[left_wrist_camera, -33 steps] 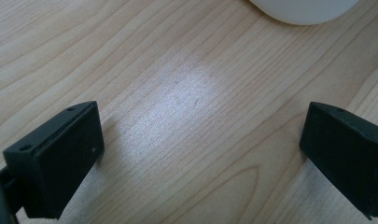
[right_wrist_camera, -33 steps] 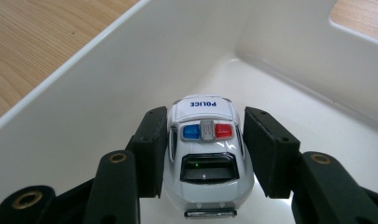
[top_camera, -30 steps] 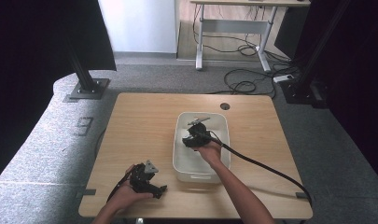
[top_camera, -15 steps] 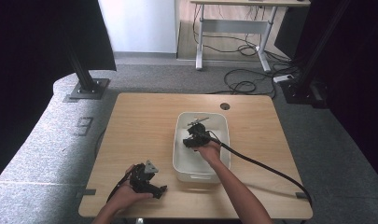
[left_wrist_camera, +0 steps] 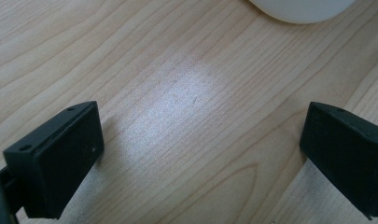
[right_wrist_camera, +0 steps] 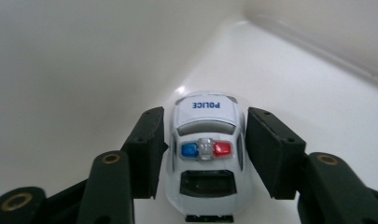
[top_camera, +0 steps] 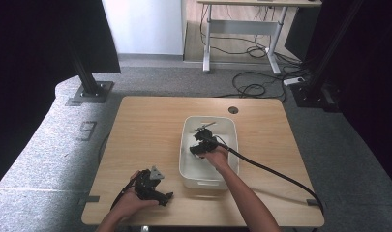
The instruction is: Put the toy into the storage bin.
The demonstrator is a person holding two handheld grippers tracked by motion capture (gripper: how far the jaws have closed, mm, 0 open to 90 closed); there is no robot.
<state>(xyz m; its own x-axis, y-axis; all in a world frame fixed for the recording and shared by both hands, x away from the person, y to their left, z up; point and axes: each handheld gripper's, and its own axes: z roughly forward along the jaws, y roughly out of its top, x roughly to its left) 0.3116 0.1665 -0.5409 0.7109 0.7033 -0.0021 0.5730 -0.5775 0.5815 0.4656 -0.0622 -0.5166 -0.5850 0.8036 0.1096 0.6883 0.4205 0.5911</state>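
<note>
Now the right gripper [right_wrist_camera: 203, 154] is reaching down into the white bin [top_camera: 186, 145] on the counter [top_camera: 150, 125], and a small police toy car [right_wrist_camera: 206, 154] is sitting on the bin floor between its two fingers [right_wrist_camera: 270, 149]. The fingers have just been opening, and a thin gap is showing on each side of the car, so they are released and no longer pressing it. I am judging that the car is being set down here, near a corner of the bin, because the bin is the place for collecting it. Some other small object is lying at the far end of the bin, too small to name. The left gripper [left_wrist_camera: 196, 154] is resting low over bare wood, just beside the bin, its fingers spread wide and empty, probably waiting out of the way.
</note>
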